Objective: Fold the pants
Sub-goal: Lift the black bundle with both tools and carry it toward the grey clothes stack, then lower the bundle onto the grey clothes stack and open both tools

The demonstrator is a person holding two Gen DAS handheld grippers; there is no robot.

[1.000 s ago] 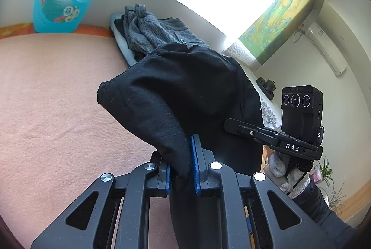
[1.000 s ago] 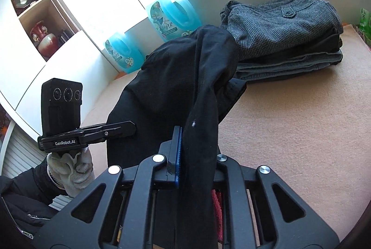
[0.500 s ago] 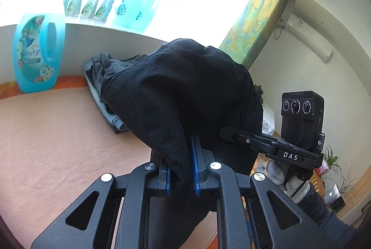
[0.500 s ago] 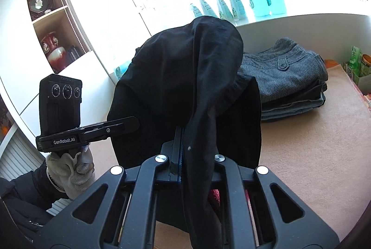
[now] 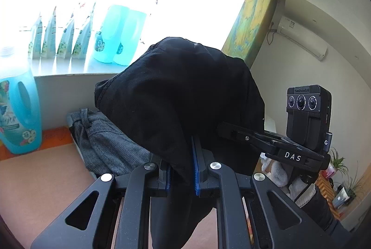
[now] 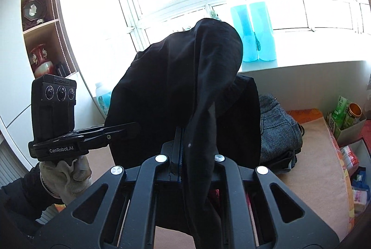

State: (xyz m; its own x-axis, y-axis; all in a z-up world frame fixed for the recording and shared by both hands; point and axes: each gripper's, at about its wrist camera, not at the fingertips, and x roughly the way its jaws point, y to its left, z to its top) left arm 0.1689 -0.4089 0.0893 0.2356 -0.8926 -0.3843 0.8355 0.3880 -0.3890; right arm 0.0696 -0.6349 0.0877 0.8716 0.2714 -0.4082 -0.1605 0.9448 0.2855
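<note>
Black pants (image 5: pixel 180 96) hang in the air between both grippers, high above the beige table (image 5: pixel 41 181). My left gripper (image 5: pixel 182 168) is shut on one edge of the pants; cloth drapes over its blue pads. My right gripper (image 6: pixel 197 144) is shut on another edge of the pants (image 6: pixel 176 86), with a fold hanging down over its fingers. Each gripper shows in the other's view: the right one (image 5: pixel 234 130) at right, the left one (image 6: pixel 120 128) at left. Both fingertips are hidden in the cloth.
A stack of folded pants with a grey checked pair on top (image 5: pixel 106 144) lies at the table's back, also in the right wrist view (image 6: pixel 276 130). Blue detergent bottles (image 5: pixel 18 112) and pouches stand along the window sill. Boxes of goods (image 6: pixel 347 128) sit at the right edge.
Both grippers have risen with the black pants; the views now tilt up toward the window, and the table and folded stack sit lower in view.
</note>
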